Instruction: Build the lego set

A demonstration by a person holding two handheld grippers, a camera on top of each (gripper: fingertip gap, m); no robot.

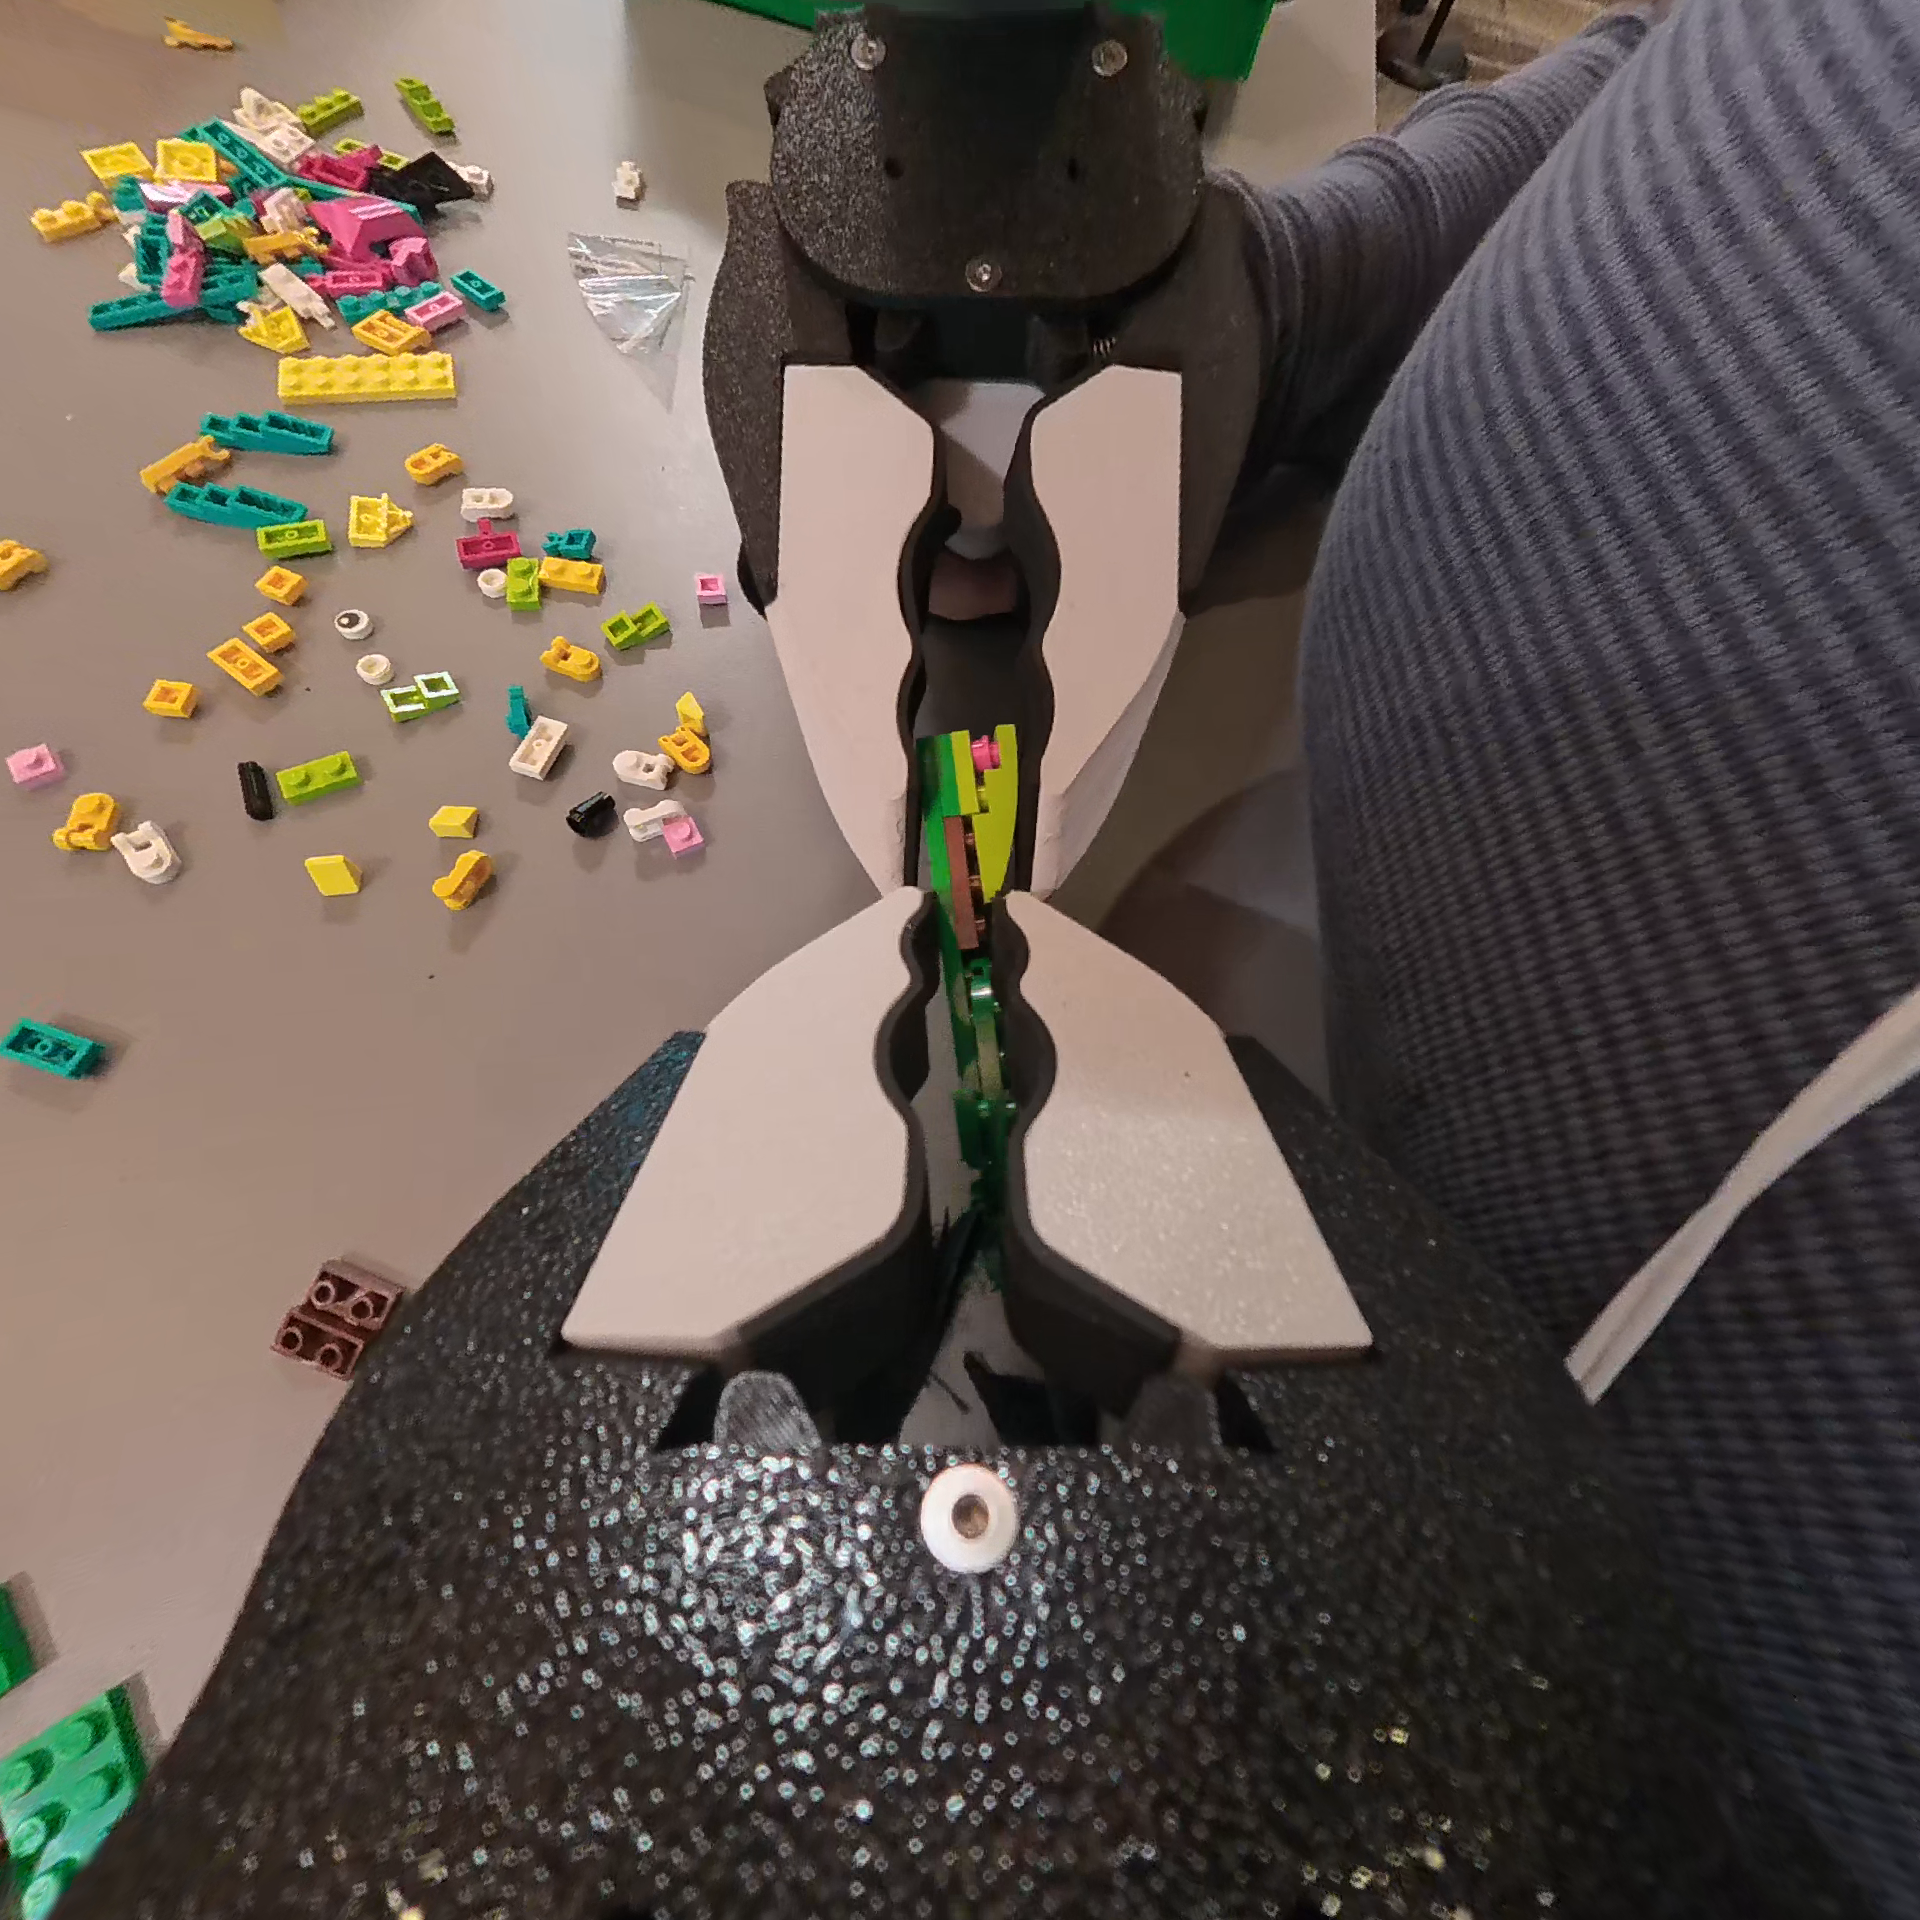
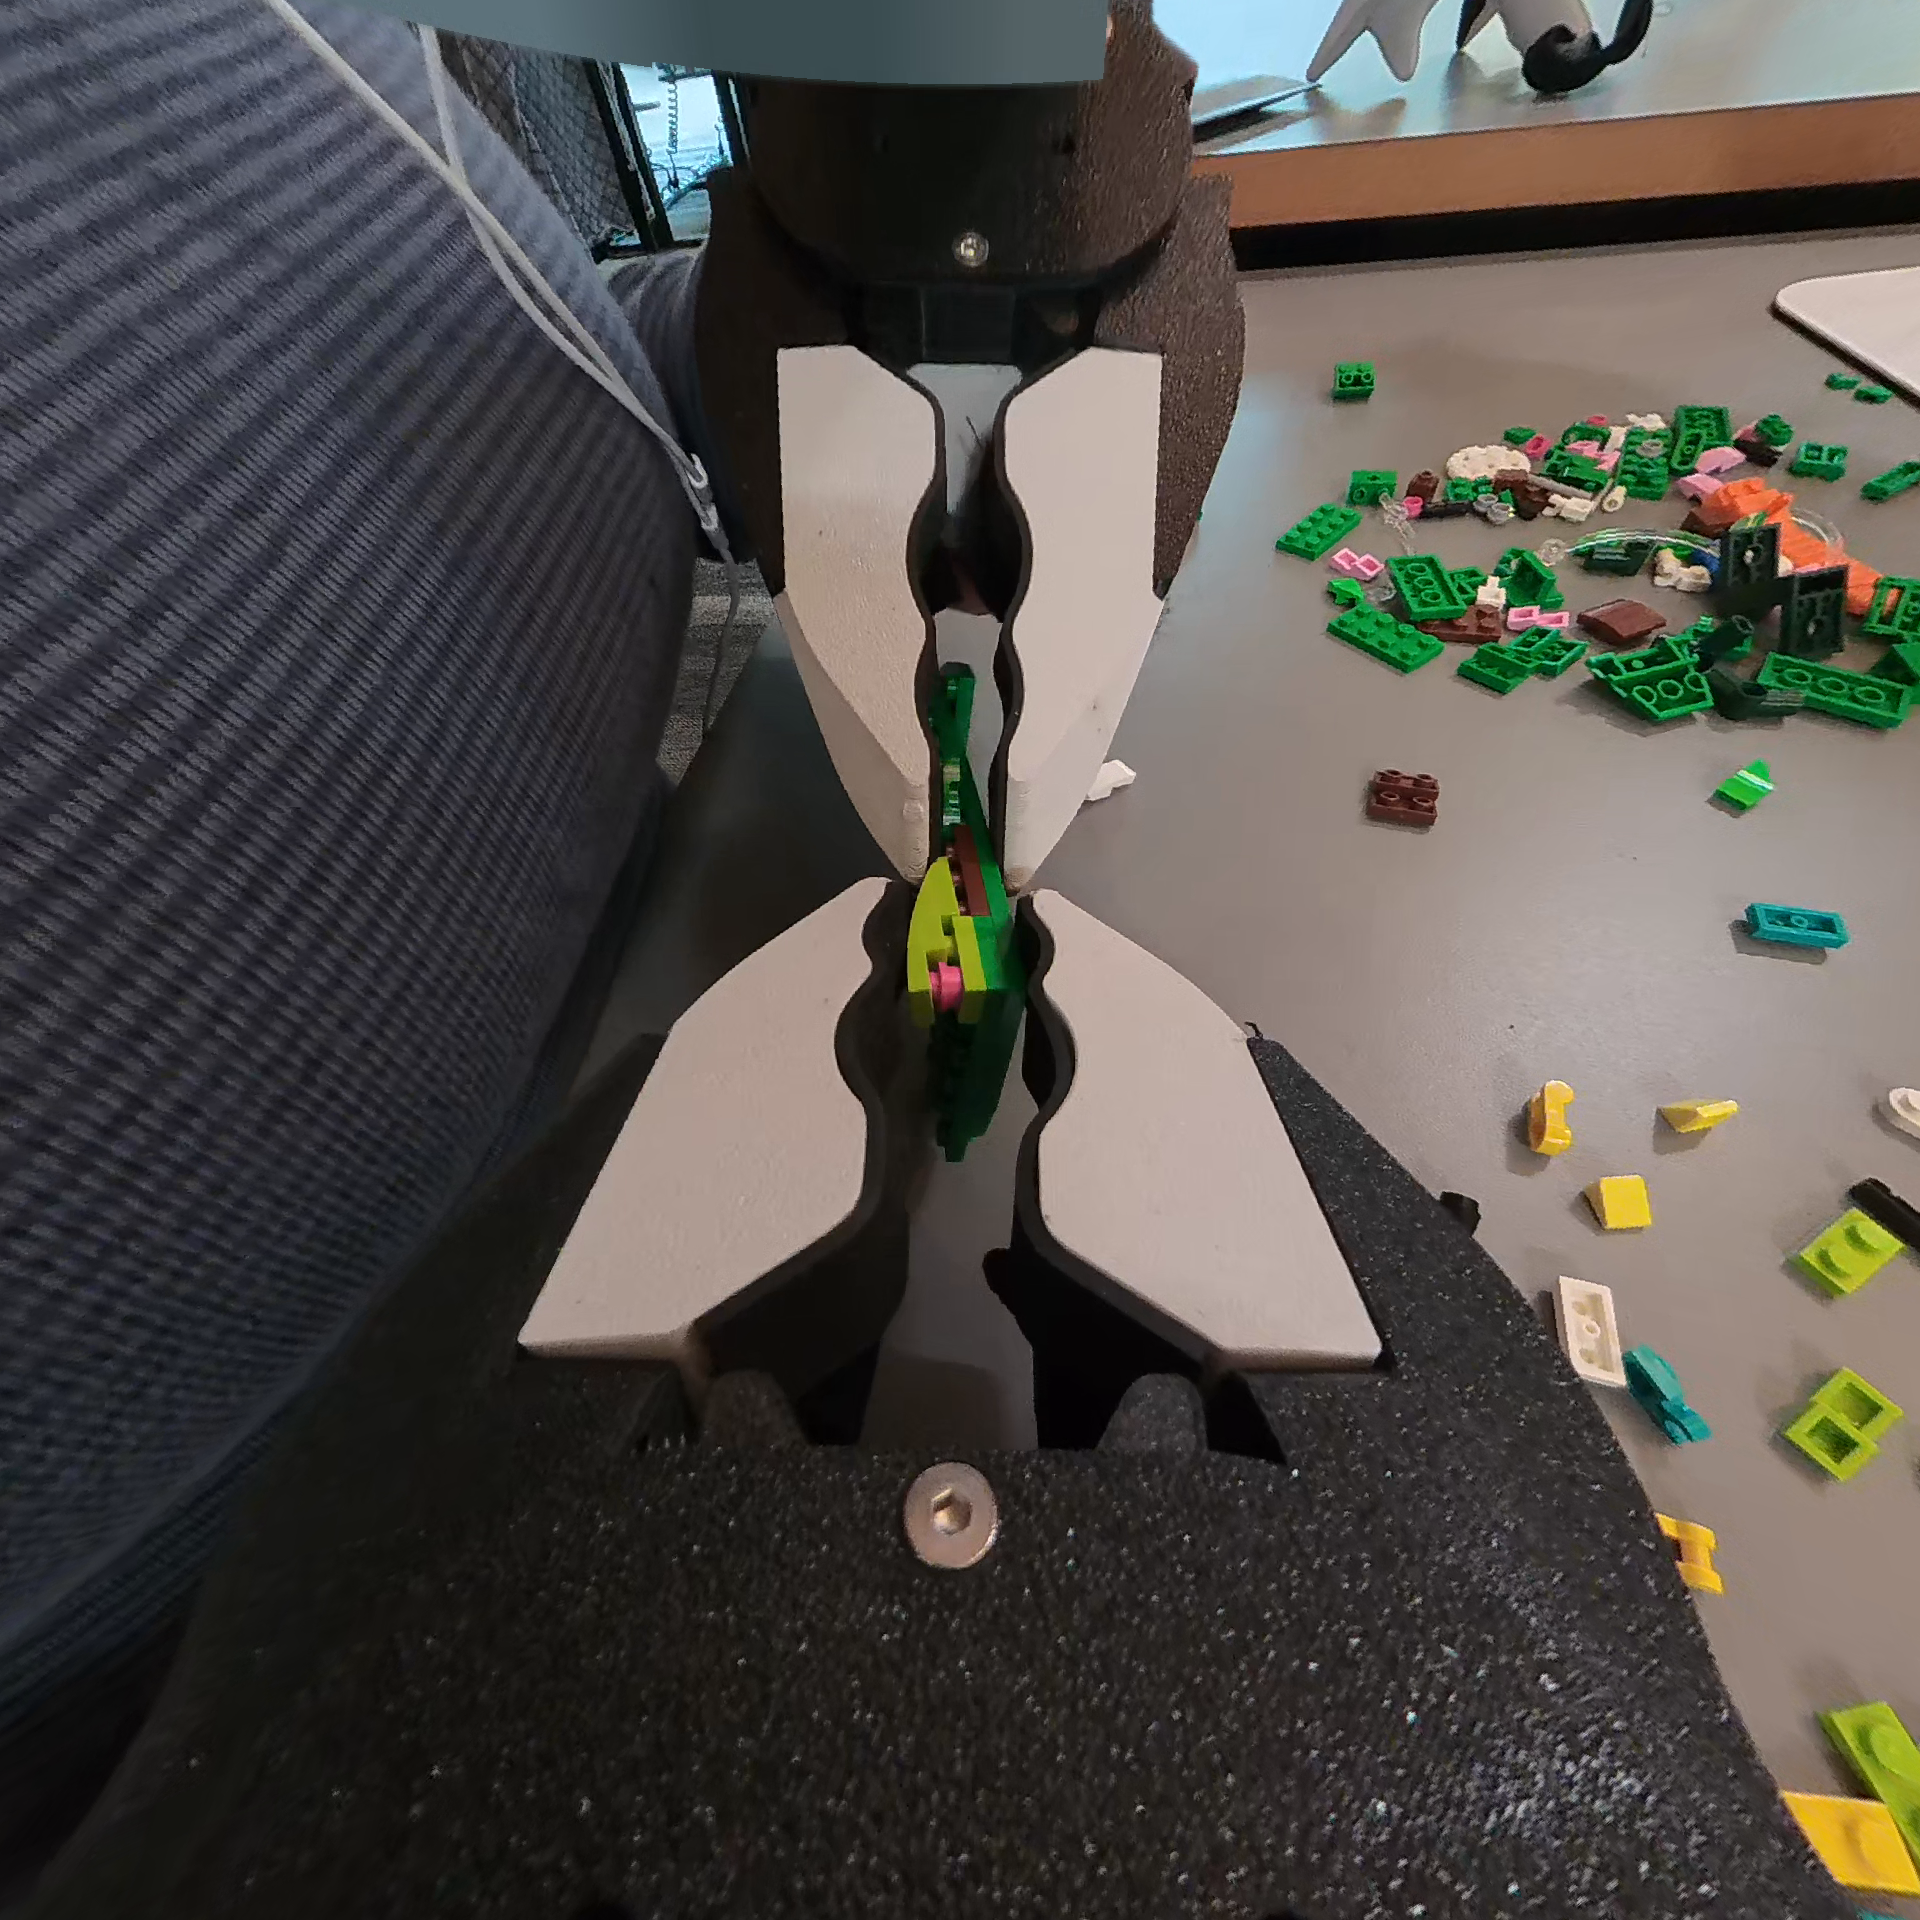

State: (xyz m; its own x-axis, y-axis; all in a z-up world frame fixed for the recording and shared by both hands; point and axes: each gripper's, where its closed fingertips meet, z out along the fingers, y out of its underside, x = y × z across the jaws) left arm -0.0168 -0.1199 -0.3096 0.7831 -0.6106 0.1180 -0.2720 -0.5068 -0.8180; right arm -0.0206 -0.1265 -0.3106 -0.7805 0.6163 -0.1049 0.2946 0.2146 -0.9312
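Note:
A small Lego assembly (image 1: 979, 831), a green plate carrying brown, lime and pink pieces, is held edge-on above the grey table (image 1: 436, 1122). My left gripper (image 1: 966, 909) is shut on its green end. My right gripper (image 1: 971, 878) faces it tip to tip and is shut on the lime and pink end. In the right wrist view my right gripper (image 2: 956, 899) clamps the assembly (image 2: 966, 997), and the left gripper (image 2: 966, 847) comes in from above. The fingertips of the two grippers nearly touch.
Loose yellow, teal and pink bricks (image 1: 270, 239) lie scattered on the left of the table, with a brown brick (image 1: 338, 1314) nearby. A pile of green bricks (image 2: 1662, 582) and a brown brick (image 2: 1403, 798) lie to the right. A person's blue ribbed sleeve (image 2: 260, 623) is close beside the grippers. Less than 4 cm separates the two grippers' tips. From either gripper's tips it is about 12 cm to the brown brick (image 1: 338, 1314). My right wrist view (image 2: 1402, 788) looks at it from another angle.

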